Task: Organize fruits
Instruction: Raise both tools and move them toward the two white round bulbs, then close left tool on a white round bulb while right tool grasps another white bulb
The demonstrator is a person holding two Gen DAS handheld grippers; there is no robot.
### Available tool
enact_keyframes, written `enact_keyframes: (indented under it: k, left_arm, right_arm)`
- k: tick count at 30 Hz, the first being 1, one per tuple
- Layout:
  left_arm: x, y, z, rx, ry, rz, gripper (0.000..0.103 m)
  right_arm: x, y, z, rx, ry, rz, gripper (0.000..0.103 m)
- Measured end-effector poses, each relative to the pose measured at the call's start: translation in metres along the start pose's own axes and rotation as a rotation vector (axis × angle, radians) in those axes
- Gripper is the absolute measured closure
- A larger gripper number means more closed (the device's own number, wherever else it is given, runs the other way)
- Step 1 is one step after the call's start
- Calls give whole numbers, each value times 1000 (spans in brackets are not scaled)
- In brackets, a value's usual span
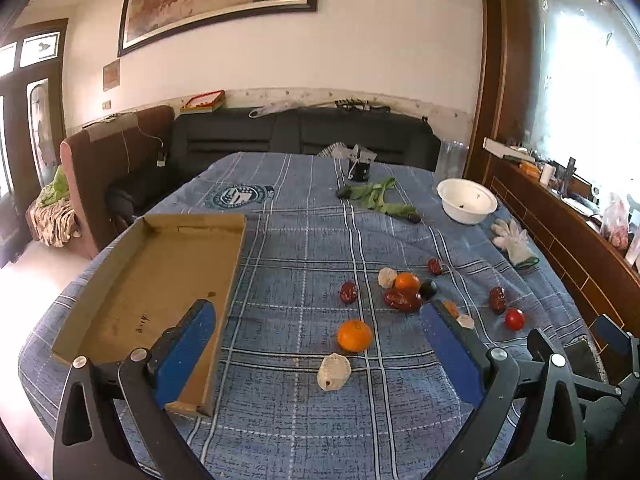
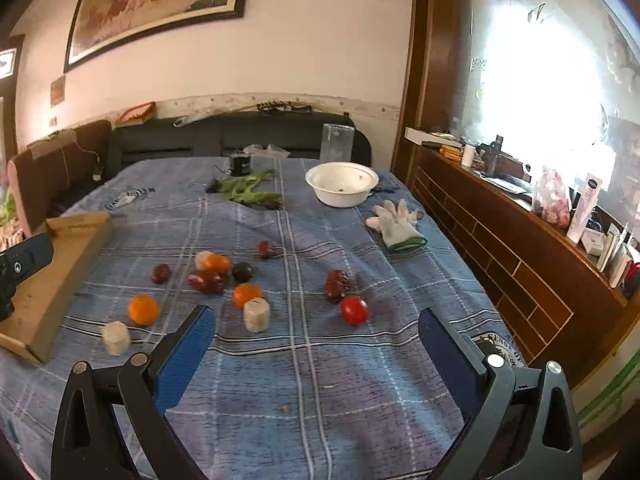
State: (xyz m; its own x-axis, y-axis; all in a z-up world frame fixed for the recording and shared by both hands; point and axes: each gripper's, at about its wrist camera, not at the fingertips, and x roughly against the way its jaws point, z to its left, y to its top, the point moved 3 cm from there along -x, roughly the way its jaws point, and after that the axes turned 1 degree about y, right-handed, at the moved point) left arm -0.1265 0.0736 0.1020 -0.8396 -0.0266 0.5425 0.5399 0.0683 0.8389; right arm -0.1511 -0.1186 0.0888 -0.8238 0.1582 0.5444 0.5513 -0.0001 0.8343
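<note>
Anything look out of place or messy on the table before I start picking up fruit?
Nothing is spilled or damaged. The fruit lies scattered loose on the blue checked cloth, none in the cardboard tray. A white glove and a limp green cloth lie near the white bowl; neither belongs with the fruit.

i see a white glove (image 2: 396,224) lying right of a white bowl (image 2: 341,183) on the blue plaid cloth (image 2: 320,380). green leaves (image 2: 248,190) sprawl left of the bowl, a dark cup (image 2: 240,163) behind them, a clear jar (image 2: 337,142) beyond.
</note>
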Motion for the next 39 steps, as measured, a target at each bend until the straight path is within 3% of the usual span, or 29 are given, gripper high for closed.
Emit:
enact_keyframes:
  k: [17, 30, 36, 39]
  left_arm:
    - [-38, -10, -26, -57, 6, 84, 0]
    - [-53, -16, -14, -59, 8, 135, 0]
    - [-65, -36, 7, -54, -30, 209, 0]
    - [-71, -42, 6, -66, -77, 243, 1]
  right_arm:
    - [-45, -14, -24, -46, -27, 107, 0]
    - [-55, -16, -30, -46, -20, 139, 0]
    - [-64, -12, -57, -111, 47, 177, 0]
    - [-73, -10, -65, -166, 163, 224, 0]
